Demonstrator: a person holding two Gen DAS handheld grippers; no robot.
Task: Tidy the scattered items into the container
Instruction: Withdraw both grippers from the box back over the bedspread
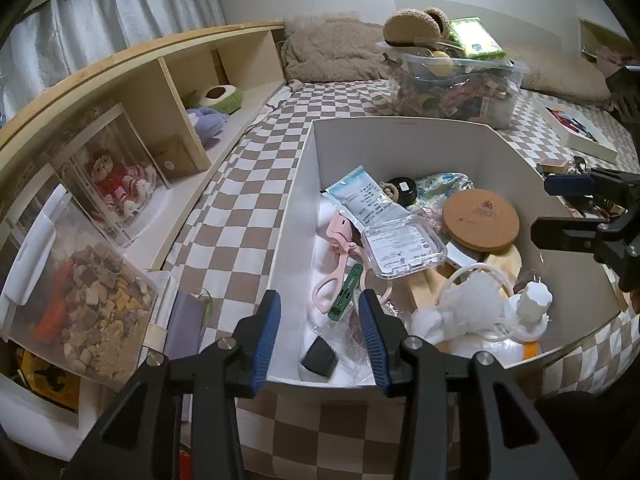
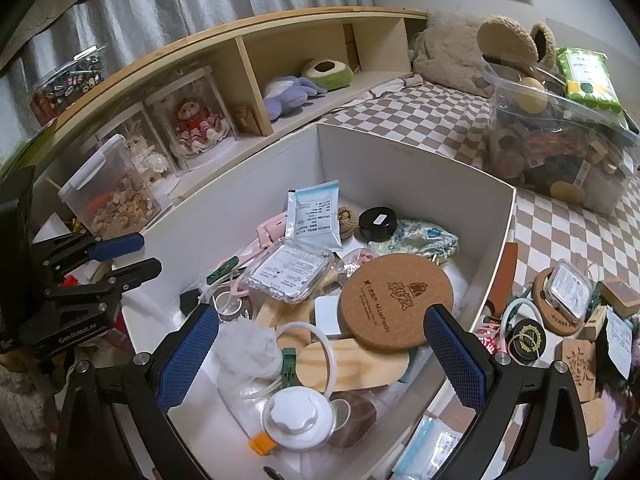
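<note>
Inside the white cardboard box (image 2: 420, 168), a round cork coaster (image 2: 396, 300) lies flat beside a clear plastic case (image 2: 288, 274); the left gripper (image 1: 320, 316) and right gripper (image 2: 320, 344) hang apart-jawed, empty, above it.

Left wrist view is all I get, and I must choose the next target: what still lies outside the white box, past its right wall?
Observer: A clear plastic case sits on a cork coaster on the checked cover, beside the white box.
Operator: Anything else near it?
Observer: A black round tin with a gold emblem lies just left of that coaster in the right wrist picture.
Operator: Is the right tool free to take one?
Observer: Yes. The right tool is open with nothing gripped, over the box.
</note>
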